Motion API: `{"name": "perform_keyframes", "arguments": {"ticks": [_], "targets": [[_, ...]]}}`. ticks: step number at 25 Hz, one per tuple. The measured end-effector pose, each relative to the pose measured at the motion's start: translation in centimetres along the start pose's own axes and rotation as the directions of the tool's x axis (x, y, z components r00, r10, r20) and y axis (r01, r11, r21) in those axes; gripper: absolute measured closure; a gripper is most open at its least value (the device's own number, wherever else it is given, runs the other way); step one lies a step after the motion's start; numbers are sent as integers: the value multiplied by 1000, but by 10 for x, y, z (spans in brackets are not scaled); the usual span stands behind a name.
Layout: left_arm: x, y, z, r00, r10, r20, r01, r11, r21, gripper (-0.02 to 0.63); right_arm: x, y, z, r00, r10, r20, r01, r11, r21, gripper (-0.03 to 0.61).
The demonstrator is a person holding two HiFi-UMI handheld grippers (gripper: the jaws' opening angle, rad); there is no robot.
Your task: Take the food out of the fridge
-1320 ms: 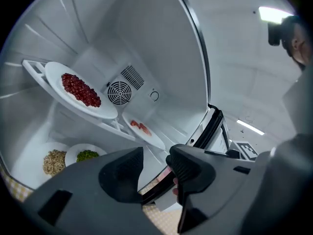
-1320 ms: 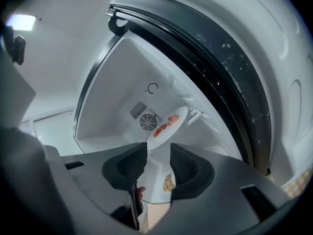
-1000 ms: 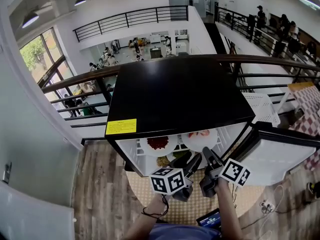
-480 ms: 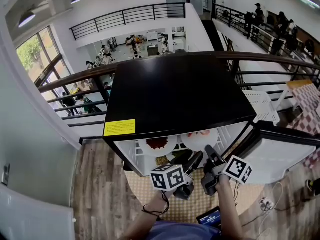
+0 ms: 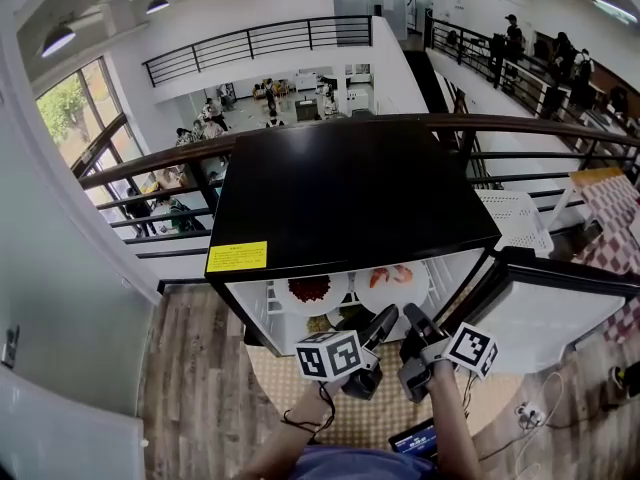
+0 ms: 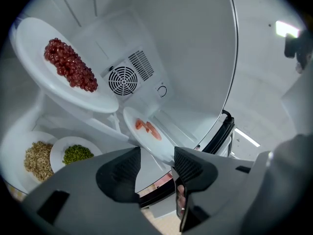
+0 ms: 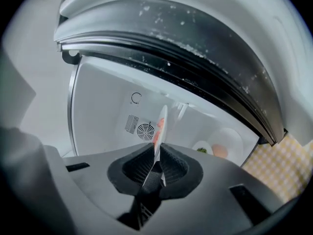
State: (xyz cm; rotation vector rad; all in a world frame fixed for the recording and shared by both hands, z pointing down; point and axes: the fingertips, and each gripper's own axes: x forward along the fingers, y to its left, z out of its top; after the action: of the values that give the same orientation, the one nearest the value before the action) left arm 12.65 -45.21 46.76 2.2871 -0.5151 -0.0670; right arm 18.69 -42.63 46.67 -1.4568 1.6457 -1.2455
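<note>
**Right tongs closing on the plate rim**

Nearest the person, the left tongs point(image 5: 387, 316) and the right tongs point(image 5: 412, 316) are reaching side by side into the mouth of the open fridge point(image 5: 350, 198), both staying about where they were a second ago. The right tongs are now pinching the near rim of the plate of pink slices point(image 7: 159, 126) (seen edge-on from that side). Their jaws were standing wide a second ago and have just been closing with the rim between them. The left tongs have just been opening and are gaping wide. The same plate's rim is showing in the gap between them, with neither pad pressing it. The plate is sitting at the right of the top shelf. To its left, a plate of red food point(image 6: 68, 65) is resting on that shelf. Lower down, a plate of green food point(image 6: 76, 153) and a plate of brown grains point(image 6: 36, 159) are lying side by side. Farthest back, a round fan grille point(image 6: 122, 80) is showing on the rear wall.
</note>
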Motion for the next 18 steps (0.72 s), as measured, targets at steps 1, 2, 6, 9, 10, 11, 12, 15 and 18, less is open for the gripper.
{"name": "perform_keyframes", "arguments": {"ticks": [1, 2, 6, 9, 10, 11, 12, 15, 18], "targets": [[-1, -2, 0, 1000, 3, 1, -3, 1000, 22, 402, -2, 0, -1, 1000, 1, -3, -1, 1000, 3, 534], [-2, -4, 0, 1000, 7, 0, -7, 999, 46, 402, -3, 2, -2, 1000, 5, -8, -5, 1000, 5, 534], [-8, -8, -2, 1000, 21, -7, -20, 995, 95, 403, -9, 7, -9, 999, 21, -27, -21, 1000, 3, 538], [-14, -11, -7, 1000, 19, -7, -18, 996, 92, 405, -15, 9, -14, 999, 27, -38, -27, 1000, 5, 538], [-16, -13, -9, 1000, 19, -7, -18, 995, 94, 405, -17, 9, -15, 999, 27, -42, -27, 1000, 1, 538], [-18, -15, -11, 1000, 19, -7, -18, 995, 97, 405, -20, 9, -17, 999, 27, -47, -27, 1000, -4, 538], [-21, -16, -13, 1000, 20, -7, -20, 995, 99, 405, -22, 9, -18, 998, 28, -52, -28, 1000, -9, 538], [-29, -17, -18, 999, 34, -3, -34, 994, 105, 405, -27, 10, -26, 997, 35, -69, -36, 999, -22, 538], [-36, -20, -24, 999, 49, 4, -49, 994, 100, 405, -32, 13, -33, 995, 54, -85, -56, 998, -19, 538]]}}
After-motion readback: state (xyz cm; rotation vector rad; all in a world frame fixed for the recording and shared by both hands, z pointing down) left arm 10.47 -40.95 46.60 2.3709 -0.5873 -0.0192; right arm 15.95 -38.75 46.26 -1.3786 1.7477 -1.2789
